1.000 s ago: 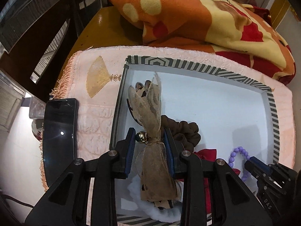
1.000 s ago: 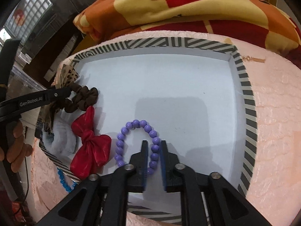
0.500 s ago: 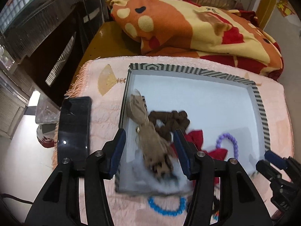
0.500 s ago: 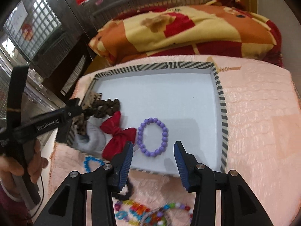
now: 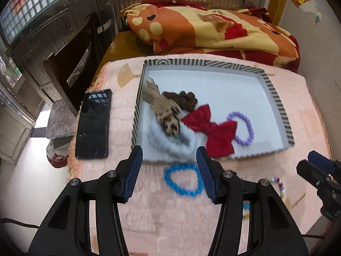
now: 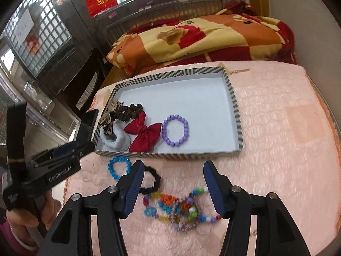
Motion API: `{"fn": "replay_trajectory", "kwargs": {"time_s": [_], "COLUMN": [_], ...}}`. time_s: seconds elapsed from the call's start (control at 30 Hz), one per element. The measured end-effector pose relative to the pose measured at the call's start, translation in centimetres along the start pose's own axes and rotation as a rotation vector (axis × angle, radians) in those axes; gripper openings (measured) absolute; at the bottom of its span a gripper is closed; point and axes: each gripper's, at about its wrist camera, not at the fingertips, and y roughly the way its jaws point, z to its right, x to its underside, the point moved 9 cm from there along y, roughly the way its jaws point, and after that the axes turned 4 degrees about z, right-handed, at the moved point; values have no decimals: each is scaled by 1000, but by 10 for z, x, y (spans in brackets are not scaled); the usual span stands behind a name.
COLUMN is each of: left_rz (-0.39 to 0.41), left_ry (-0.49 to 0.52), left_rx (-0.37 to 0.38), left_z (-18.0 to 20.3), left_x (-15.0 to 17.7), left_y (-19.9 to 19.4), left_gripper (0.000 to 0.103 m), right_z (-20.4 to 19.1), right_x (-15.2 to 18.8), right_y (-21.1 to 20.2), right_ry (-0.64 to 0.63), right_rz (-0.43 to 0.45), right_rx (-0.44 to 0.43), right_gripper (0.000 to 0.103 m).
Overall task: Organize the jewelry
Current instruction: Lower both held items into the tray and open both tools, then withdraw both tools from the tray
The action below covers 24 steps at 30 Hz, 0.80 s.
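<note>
On the pink mat (image 6: 277,128), tray (image 6: 233,98) at 12 o'clock holds white scrunchie (image 5: 170,143), tan bow (image 5: 164,108), brown scrunchie (image 5: 185,100), red bow (image 6: 145,134), purple bracelet (image 6: 175,133). Left out, at 6: blue bracelet (image 5: 182,181), black tie (image 6: 152,181), bead tangle (image 6: 181,209). Left claw (image 5: 169,175) wide, empty; right claw (image 6: 172,188) opening, empty. Only left view shows phone (image 5: 93,123), 9 o'clock.

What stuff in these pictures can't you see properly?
- Colourful bead pile, right wrist view: blurred, separate pieces unclear.
- Black hair tie, right wrist view: partly behind the right gripper.
- White fluffy scrunchie, left wrist view: smeared by motion blur.
- Beads, left wrist view: tiny, half hidden.
</note>
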Motion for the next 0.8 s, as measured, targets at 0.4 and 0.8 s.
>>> {"fn": "replay_trajectory", "kwargs": {"time_s": [0.4, 0.8], "left_rz": [-9, 12], "left_ry": [41, 56], "left_rx": [28, 29], "left_z": [9, 11], "left_x": [39, 51], "left_y": [-19, -34], "left_gripper": [52, 52], "right_z": [-9, -14], "right_x": [37, 47], "right_y": [-17, -28], "right_ry": [12, 6], "right_rz": [-3, 12], "right_rx": [37, 50], "right_gripper": [60, 64]}}
